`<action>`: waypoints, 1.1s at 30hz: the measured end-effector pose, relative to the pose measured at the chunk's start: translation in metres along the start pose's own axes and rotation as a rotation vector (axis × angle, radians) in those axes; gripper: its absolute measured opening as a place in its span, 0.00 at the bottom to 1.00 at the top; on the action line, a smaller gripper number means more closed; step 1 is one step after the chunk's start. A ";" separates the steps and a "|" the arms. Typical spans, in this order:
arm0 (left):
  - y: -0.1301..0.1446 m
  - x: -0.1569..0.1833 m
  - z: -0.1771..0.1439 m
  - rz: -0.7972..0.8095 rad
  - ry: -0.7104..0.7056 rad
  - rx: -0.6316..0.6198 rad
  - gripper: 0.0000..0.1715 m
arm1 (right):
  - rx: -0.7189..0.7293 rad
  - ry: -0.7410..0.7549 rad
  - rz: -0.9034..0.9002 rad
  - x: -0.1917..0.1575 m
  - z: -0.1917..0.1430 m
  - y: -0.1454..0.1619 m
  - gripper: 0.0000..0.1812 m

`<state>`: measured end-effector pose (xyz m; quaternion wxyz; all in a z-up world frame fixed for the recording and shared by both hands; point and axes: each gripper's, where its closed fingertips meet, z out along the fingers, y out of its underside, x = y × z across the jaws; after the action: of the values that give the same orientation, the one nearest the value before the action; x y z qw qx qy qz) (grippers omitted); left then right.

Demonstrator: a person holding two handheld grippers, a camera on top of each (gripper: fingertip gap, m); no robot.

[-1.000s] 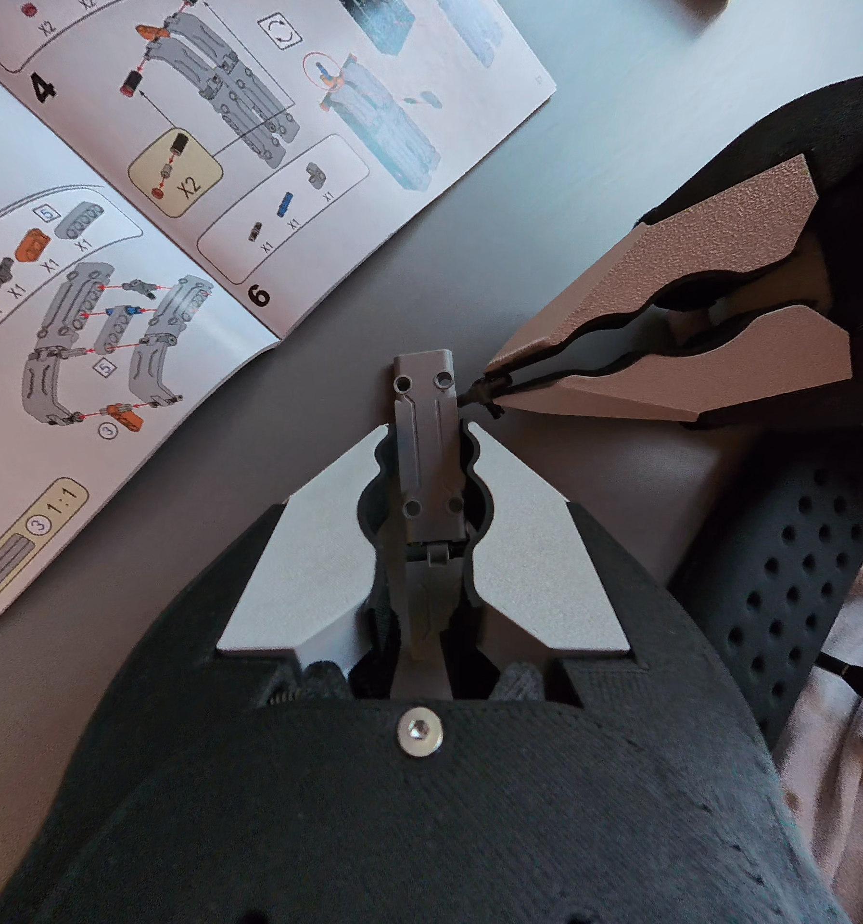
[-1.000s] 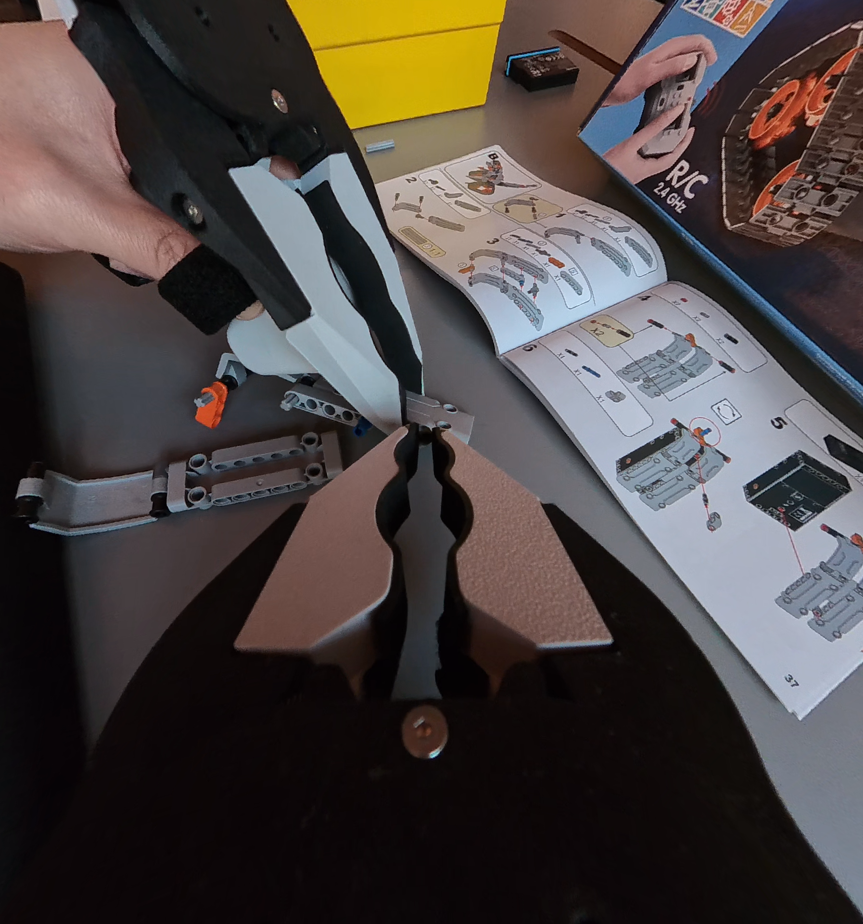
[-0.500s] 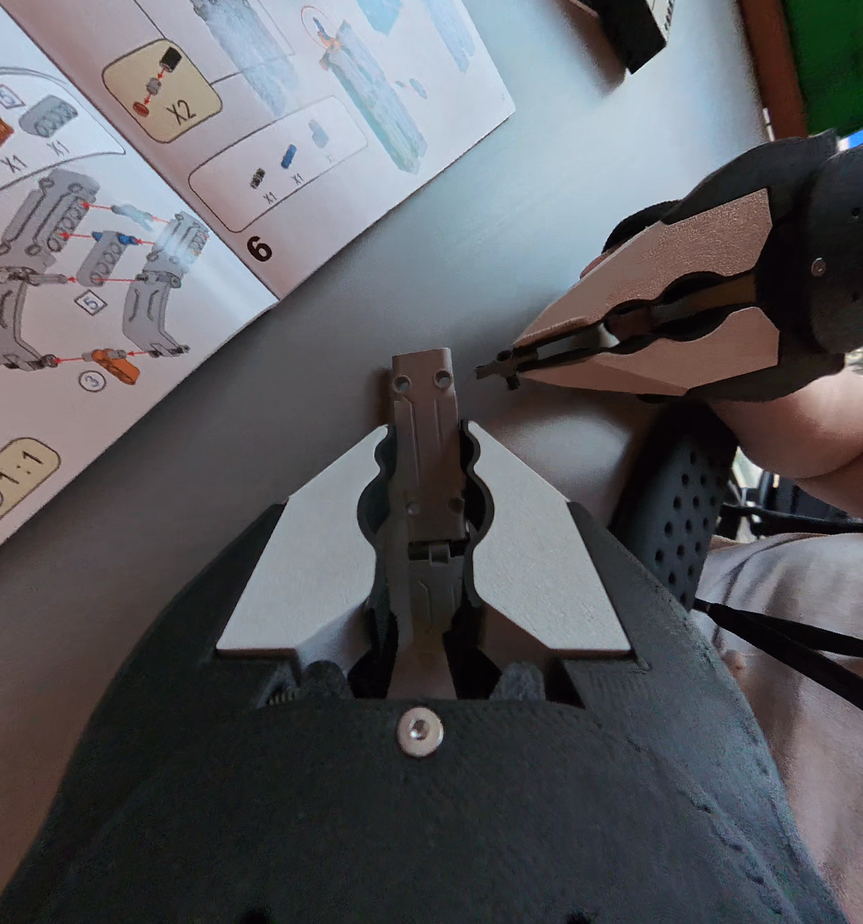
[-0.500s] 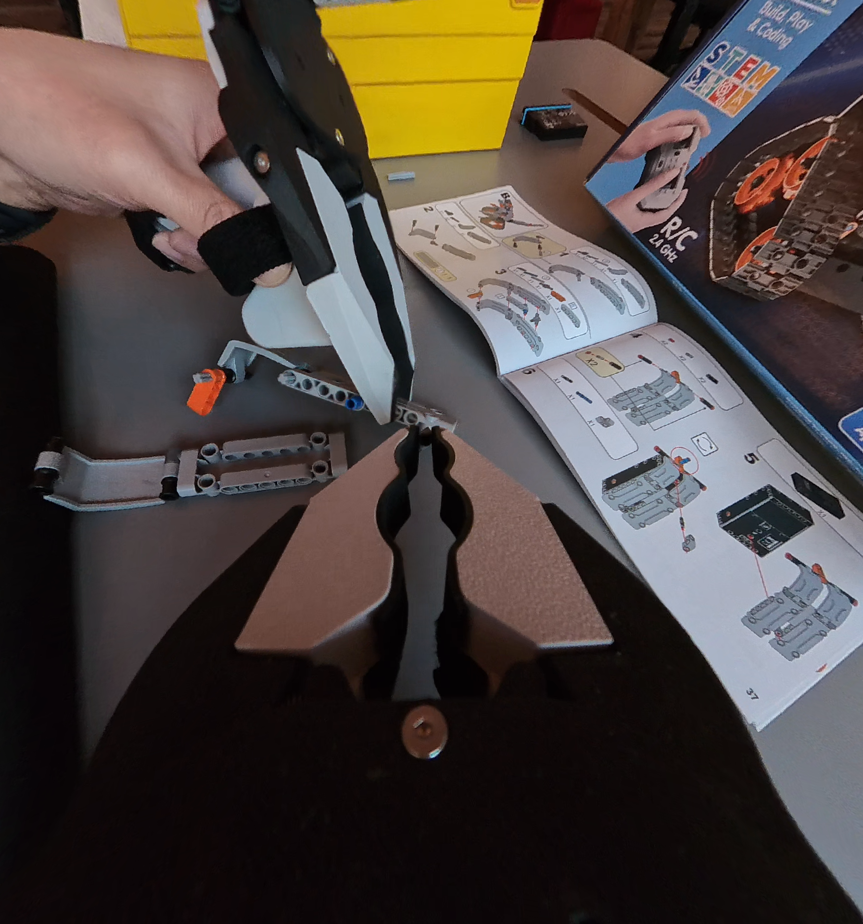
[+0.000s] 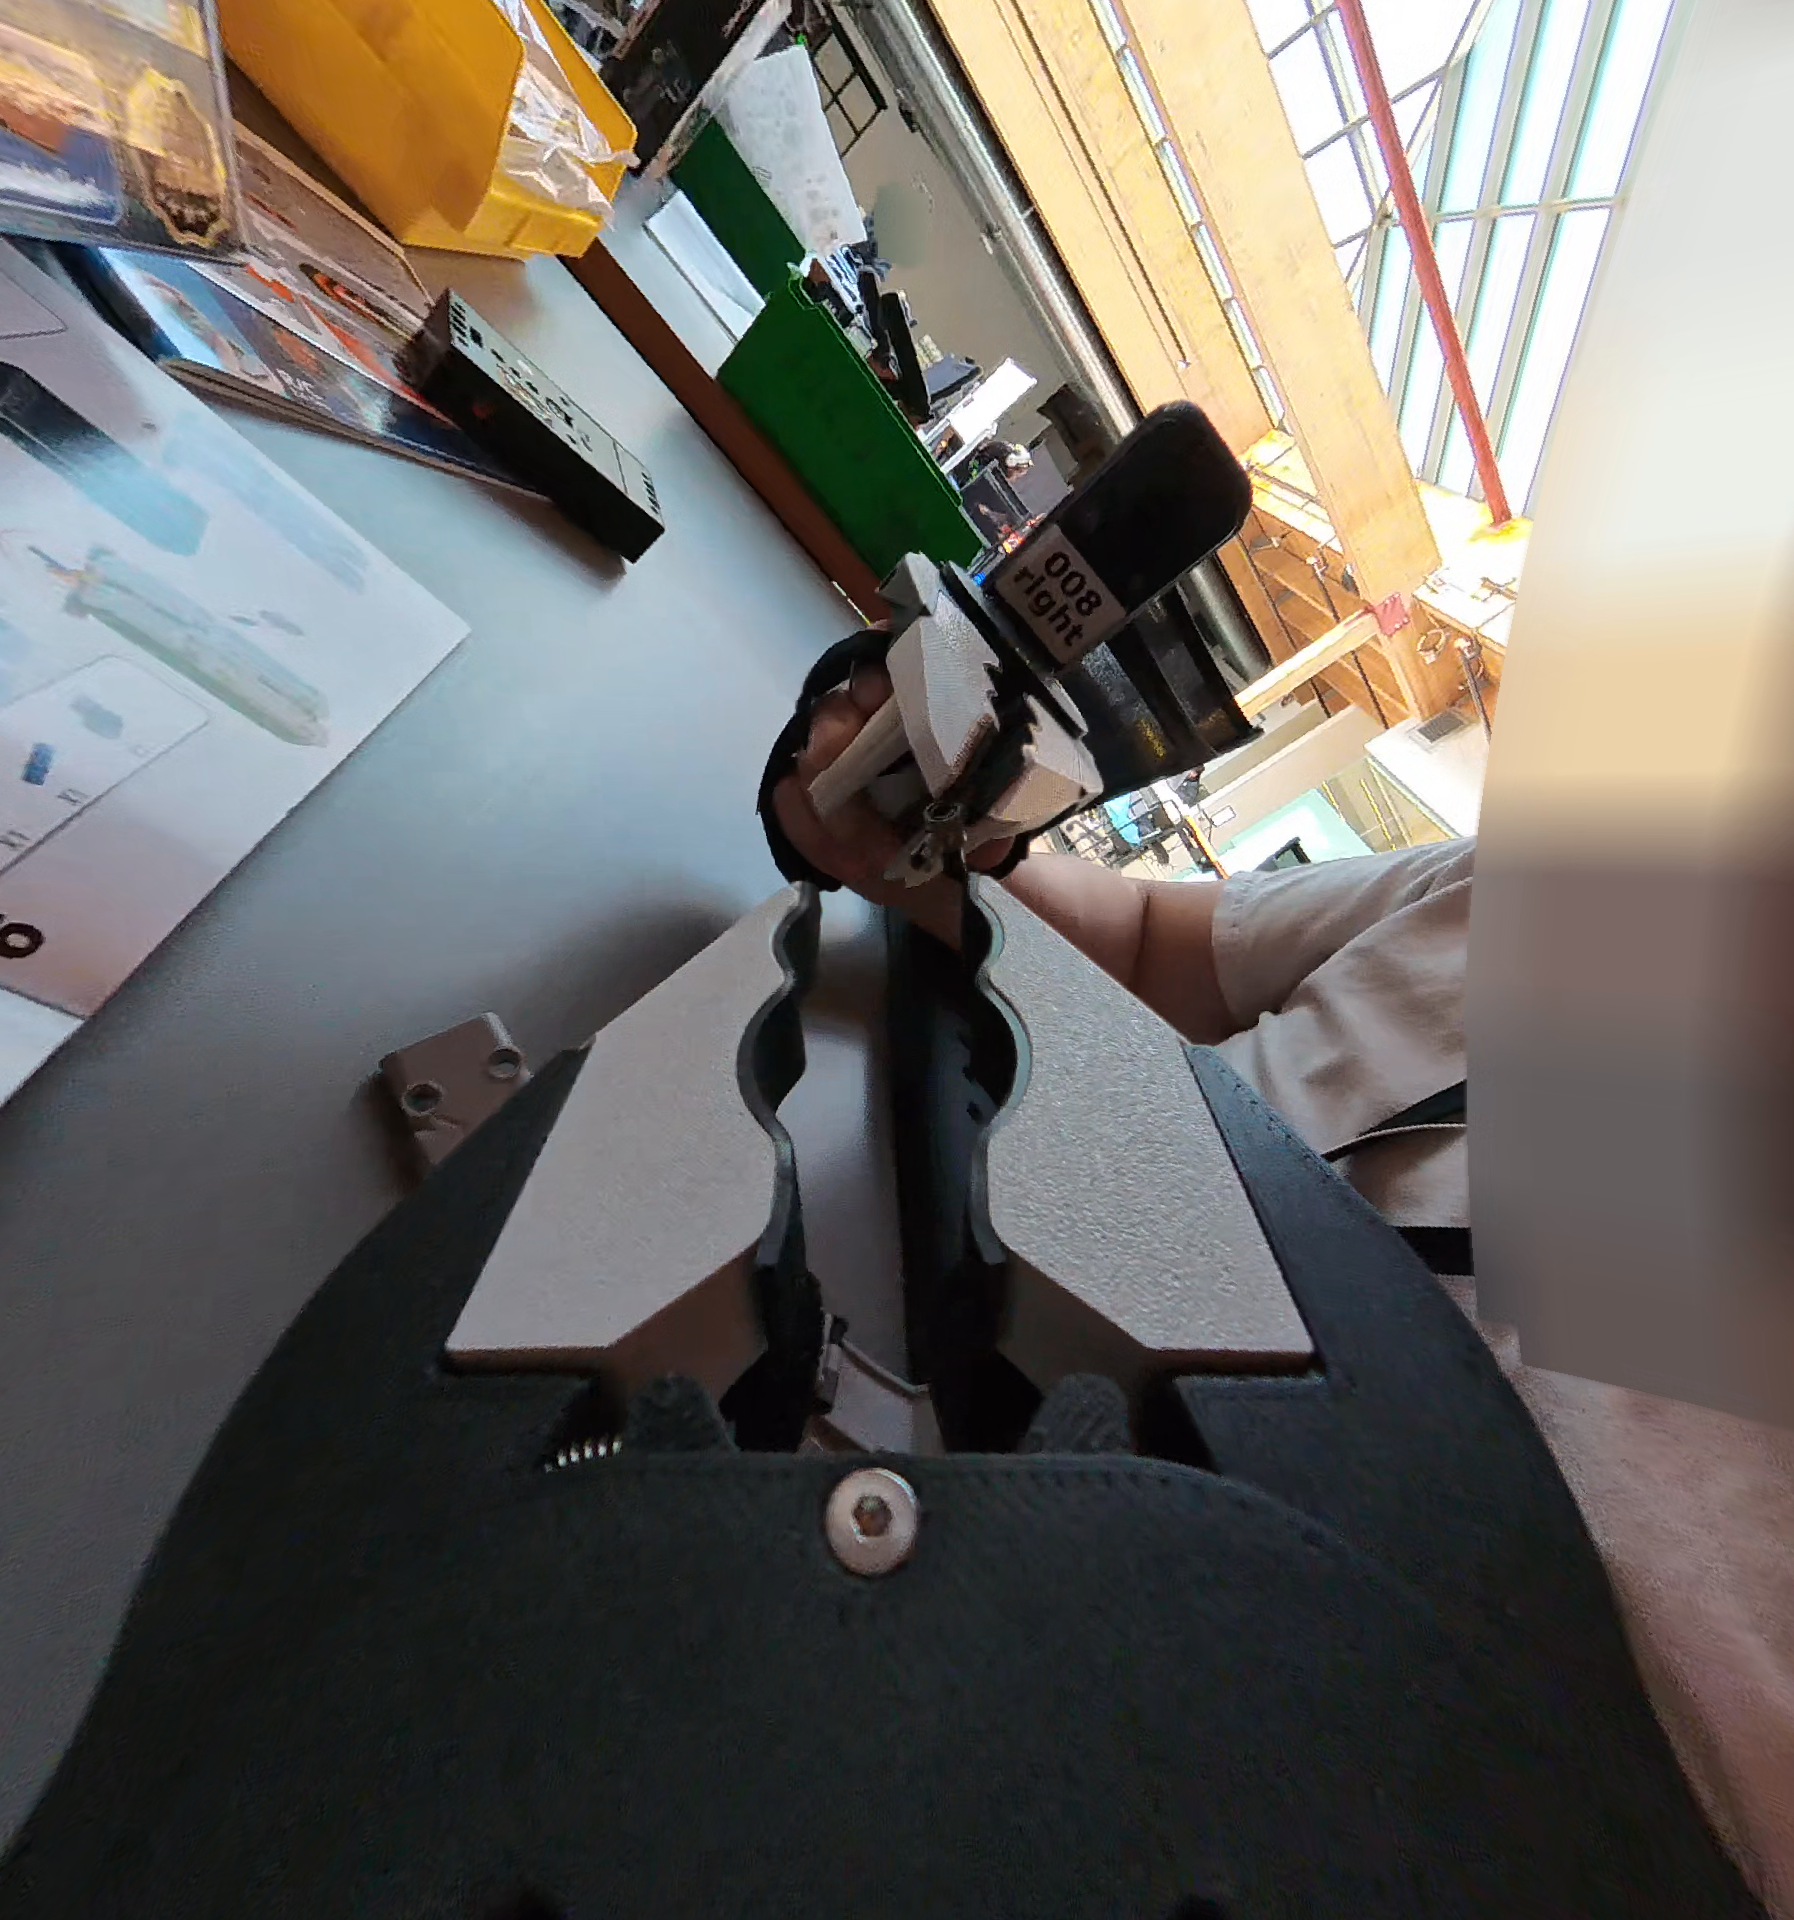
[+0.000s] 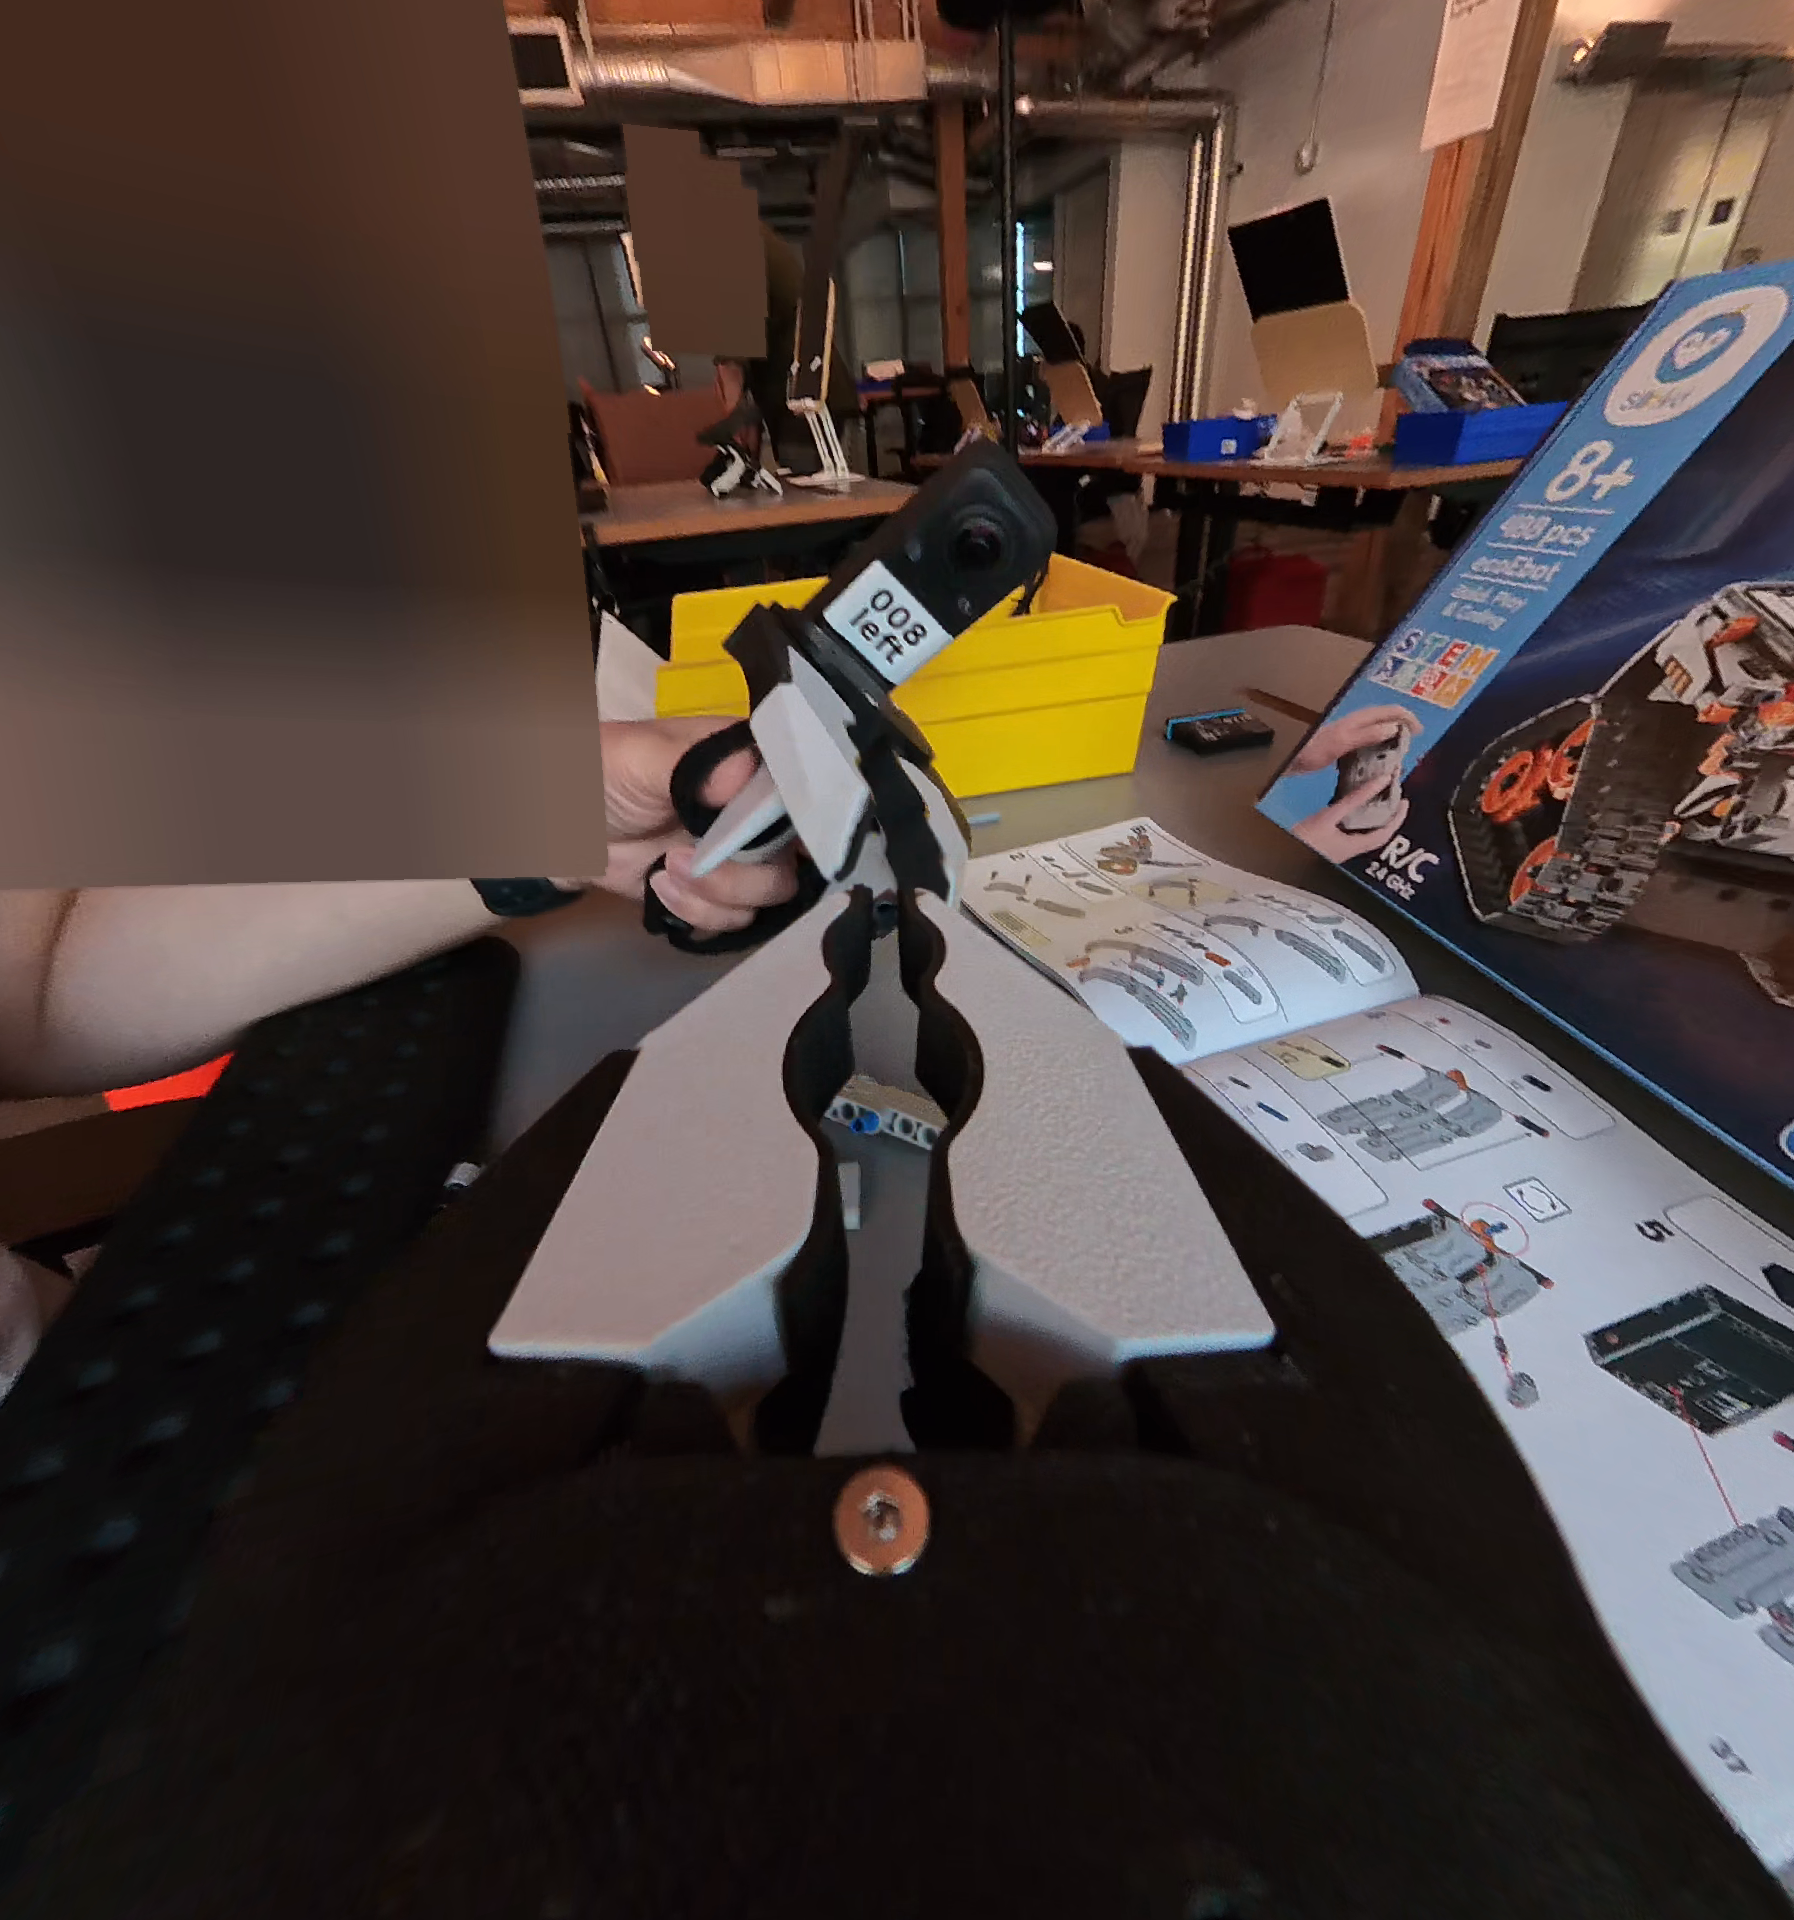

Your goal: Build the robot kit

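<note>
Grey-fingered left gripper [image 5: 888, 904] now parted and empty, was clamping panel | grey holed panel [image 5: 451, 1091] released onto table [image 5: 581, 727], just beside its left finger | holed end points toward booklet [image 5: 145, 675], long axis mostly hidden | right gripper [image 6: 877, 909] raised, near-closed, contents unclear

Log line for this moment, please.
left tongs: open | grey pin-hole part: on table beside them | right tongs: grip unclear
</note>
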<state>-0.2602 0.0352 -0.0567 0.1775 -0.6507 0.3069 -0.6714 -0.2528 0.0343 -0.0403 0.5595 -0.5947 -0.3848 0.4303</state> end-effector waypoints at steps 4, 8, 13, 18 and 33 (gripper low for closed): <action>0.000 0.016 0.012 -0.007 0.097 0.005 0.03 | 0.052 -0.045 0.009 -0.008 -0.003 -0.009 0.02; -0.003 0.026 0.014 0.012 0.139 0.023 0.01 | 0.087 -0.070 0.027 -0.010 -0.007 -0.016 0.02; -0.006 0.030 0.013 -0.015 0.174 0.046 0.01 | 0.116 -0.097 0.070 -0.010 -0.010 -0.020 0.02; -0.007 0.033 0.014 -0.022 0.195 0.050 0.02 | 0.138 -0.125 0.099 -0.012 -0.011 -0.023 0.02; -0.009 0.037 0.017 -0.012 0.212 0.070 0.02 | 0.176 -0.171 0.170 -0.012 -0.015 -0.028 0.01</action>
<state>-0.2455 0.0153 -0.0226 0.1625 -0.5715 0.2964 -0.7477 -0.2424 0.0203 -0.0110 0.5361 -0.5349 -0.3403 0.5574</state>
